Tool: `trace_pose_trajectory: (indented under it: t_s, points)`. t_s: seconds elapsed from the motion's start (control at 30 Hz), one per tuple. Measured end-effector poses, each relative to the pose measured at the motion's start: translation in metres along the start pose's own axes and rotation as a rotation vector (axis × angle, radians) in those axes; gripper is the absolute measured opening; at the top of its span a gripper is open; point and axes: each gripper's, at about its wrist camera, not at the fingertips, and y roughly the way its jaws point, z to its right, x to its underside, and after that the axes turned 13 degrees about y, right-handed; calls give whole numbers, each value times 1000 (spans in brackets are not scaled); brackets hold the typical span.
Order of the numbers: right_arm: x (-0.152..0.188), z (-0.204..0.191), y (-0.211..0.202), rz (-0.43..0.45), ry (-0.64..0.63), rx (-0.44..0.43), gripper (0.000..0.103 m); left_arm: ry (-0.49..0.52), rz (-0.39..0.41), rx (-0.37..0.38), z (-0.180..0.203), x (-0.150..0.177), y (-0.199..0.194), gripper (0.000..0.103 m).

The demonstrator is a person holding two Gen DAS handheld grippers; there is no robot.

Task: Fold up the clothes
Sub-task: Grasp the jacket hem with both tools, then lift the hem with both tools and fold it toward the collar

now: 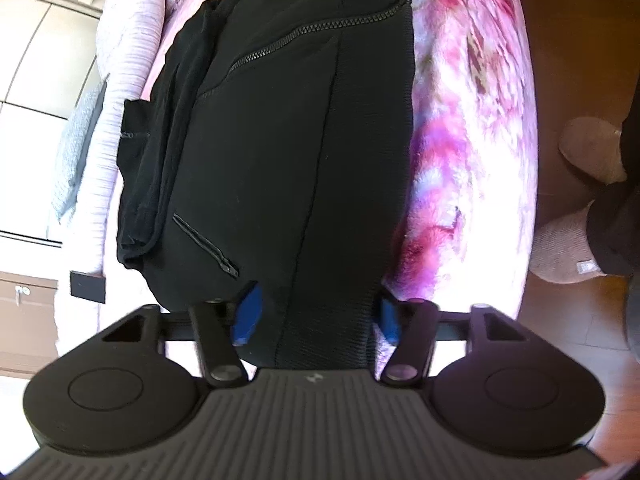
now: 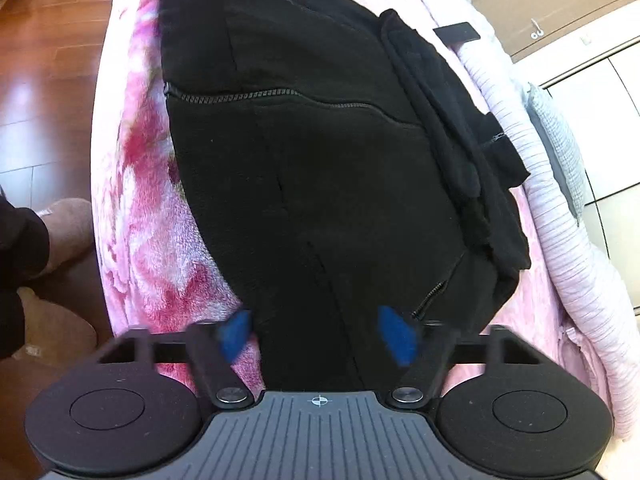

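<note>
A black zip-up jacket [image 1: 280,140] lies flat on the bed, along its edge. Its zipper [image 1: 320,28] is closed. One sleeve [image 1: 160,152] lies folded along its far side.

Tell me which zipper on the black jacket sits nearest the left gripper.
The short pocket zipper, just above the left gripper. The long main zipper runs across the black jacket far higher.

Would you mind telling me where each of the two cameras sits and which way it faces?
Left wrist: on the left gripper, jaws open astride the black jacket on the pink blanket; slippered feet at right.
Right wrist: on the right gripper, jaws open over the jacket's opposite end; slippers at left.
Shared: jacket, blanket, zipper, wood floor; the cameras face each other.
</note>
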Motion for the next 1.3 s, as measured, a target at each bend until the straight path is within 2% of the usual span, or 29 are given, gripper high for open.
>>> trace_pose_trajectory:
  t_s: [0.07,0.1,0.17,0.23,0.27,0.5,0.67,0.8,0.97,1.03,1.13,1.3]
  points:
    - [1,-2,-2,-1,2,14,31,9,-8,-9,2,2,0,24]
    - [1,-4,-2,-1,3,21,30,13,-12,-13,2,3,0,22]
    - [-1,0,-5,-5,8,9,17,2,-22,-5,1,3,1,12]
    - [-3,4,-7,-9,13,-5,9,-32,-19,3,-10,5,-2,9]
    - [-4,6,-8,-11,15,-12,4,-51,-14,6,-18,6,-4,8]
    - [-14,34,-45,13,28,-56,3,-76,45,40,-63,20,-38,7]
    - [-14,32,-76,10,26,-97,3,-87,48,44,-69,20,-68,5]
    - [-14,31,-101,8,24,-131,3,-111,38,106,-65,15,-95,5]
    - [-5,16,-150,-42,59,-246,3,-144,25,202,-55,7,-139,5]
    - [-7,22,-166,-53,67,-275,3,-150,23,217,-60,5,-154,5]
    - [-23,56,-178,-20,65,-243,3,-217,19,194,-97,6,-155,6]
    - [-75,148,-159,54,15,-158,3,-315,49,120,-215,19,-116,6]
